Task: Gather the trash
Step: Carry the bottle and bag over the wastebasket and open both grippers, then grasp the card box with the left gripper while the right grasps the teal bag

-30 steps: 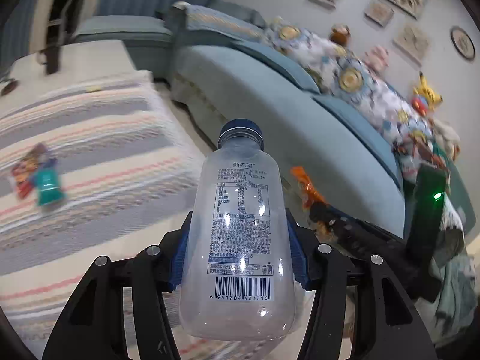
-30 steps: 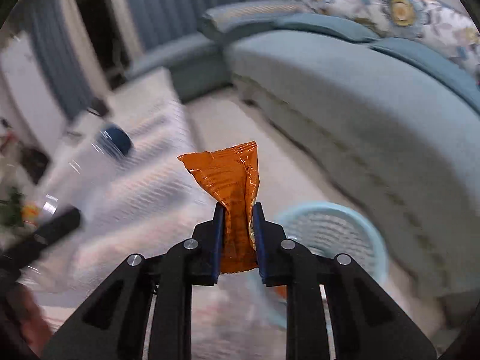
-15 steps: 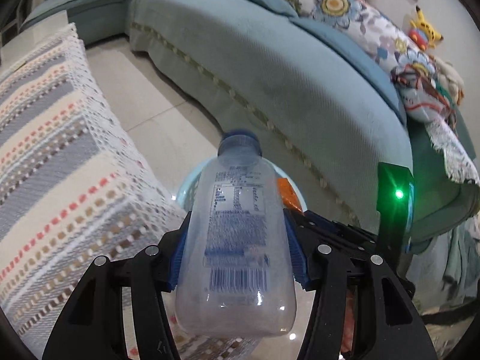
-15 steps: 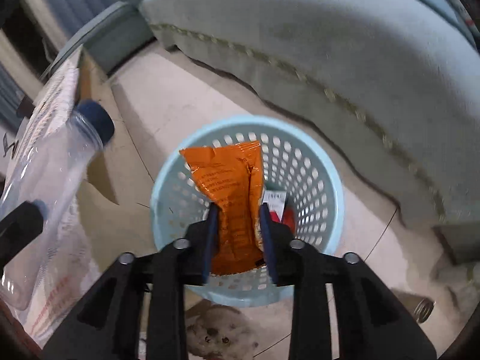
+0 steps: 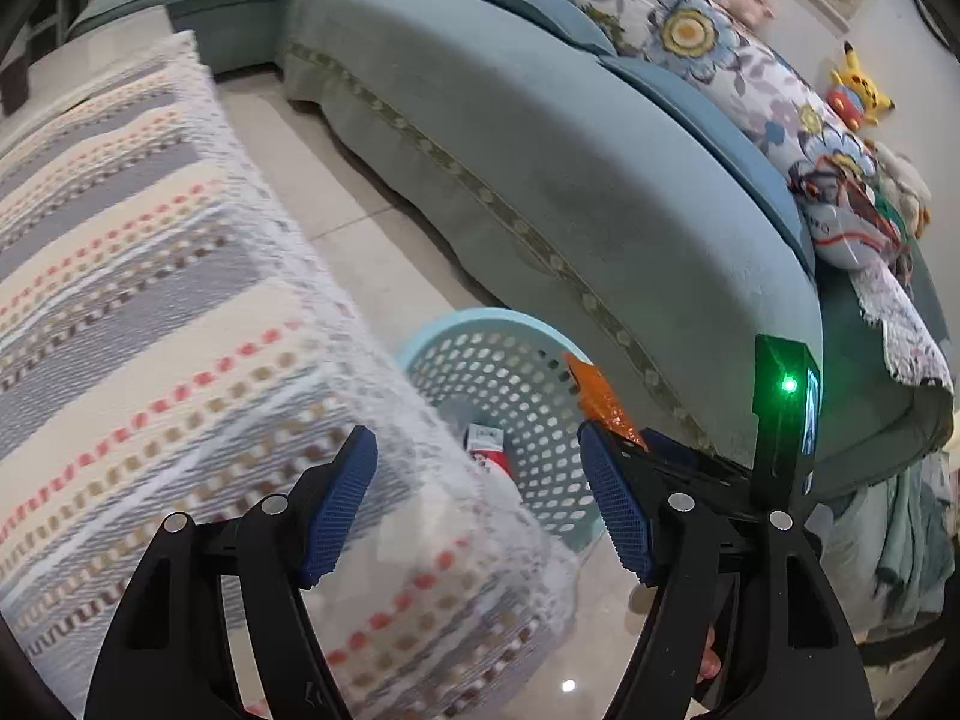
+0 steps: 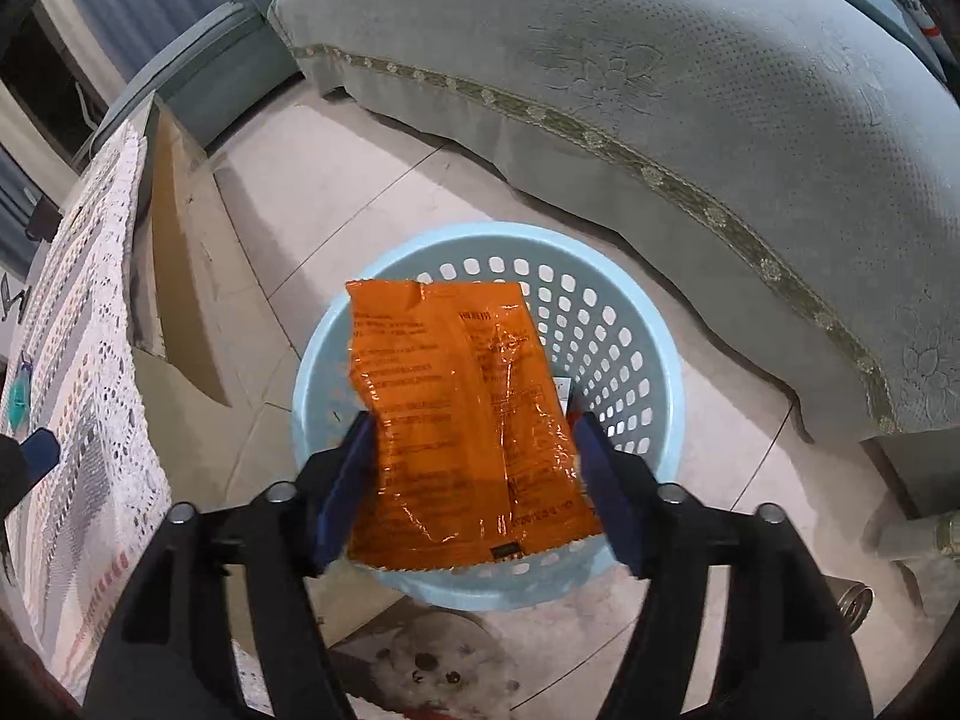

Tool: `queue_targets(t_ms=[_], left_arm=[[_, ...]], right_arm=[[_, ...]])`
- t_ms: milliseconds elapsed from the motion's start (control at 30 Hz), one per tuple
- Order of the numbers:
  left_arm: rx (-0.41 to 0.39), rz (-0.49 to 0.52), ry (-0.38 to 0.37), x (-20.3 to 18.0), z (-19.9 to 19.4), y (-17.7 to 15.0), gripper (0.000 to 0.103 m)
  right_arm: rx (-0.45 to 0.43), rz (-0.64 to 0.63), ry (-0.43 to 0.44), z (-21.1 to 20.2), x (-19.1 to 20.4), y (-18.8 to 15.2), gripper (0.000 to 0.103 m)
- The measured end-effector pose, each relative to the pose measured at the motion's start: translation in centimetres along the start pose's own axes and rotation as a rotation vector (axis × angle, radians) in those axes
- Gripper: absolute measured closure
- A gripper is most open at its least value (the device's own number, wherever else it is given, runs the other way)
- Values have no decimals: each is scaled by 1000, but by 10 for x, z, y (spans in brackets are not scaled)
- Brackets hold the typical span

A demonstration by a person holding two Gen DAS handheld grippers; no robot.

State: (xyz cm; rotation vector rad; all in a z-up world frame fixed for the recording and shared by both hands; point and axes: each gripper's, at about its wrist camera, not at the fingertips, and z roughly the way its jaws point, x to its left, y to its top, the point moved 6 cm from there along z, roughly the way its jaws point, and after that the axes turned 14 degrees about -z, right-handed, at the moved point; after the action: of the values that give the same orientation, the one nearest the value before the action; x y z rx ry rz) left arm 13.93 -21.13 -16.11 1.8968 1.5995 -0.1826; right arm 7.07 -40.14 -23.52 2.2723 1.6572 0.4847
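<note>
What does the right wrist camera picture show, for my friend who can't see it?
An orange snack wrapper sits between the opening jaws of the right gripper, right above a light blue basket on the tiled floor. A teal sofa curves behind the basket, and a striped cloth hangs at the left.

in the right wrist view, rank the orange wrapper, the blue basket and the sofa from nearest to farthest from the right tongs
1. Orange wrapper: between the opening jaws of the right tongs, over the basket.
2. Blue basket: on the floor directly below the wrapper.
3. Sofa: beyond the basket, across the top and right.
</note>
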Motion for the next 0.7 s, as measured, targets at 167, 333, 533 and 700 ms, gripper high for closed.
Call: queue_targets(t_ms=[167,333,533,700], left_arm=[[-44,-36,0,20,-29,6,34],[-98,-88,-3,43,-60,11,34],[-159,-140,29,84,-97,16,34],[-270,-193,122,134,-139,21,34]], right_arm=[[10,11,27,-2,8,-3,27],[-18,-25,20,-15,25,2,15],[-36,-56,22,-23,43,6,14],[-149,-143,82,-57,97,20,14]])
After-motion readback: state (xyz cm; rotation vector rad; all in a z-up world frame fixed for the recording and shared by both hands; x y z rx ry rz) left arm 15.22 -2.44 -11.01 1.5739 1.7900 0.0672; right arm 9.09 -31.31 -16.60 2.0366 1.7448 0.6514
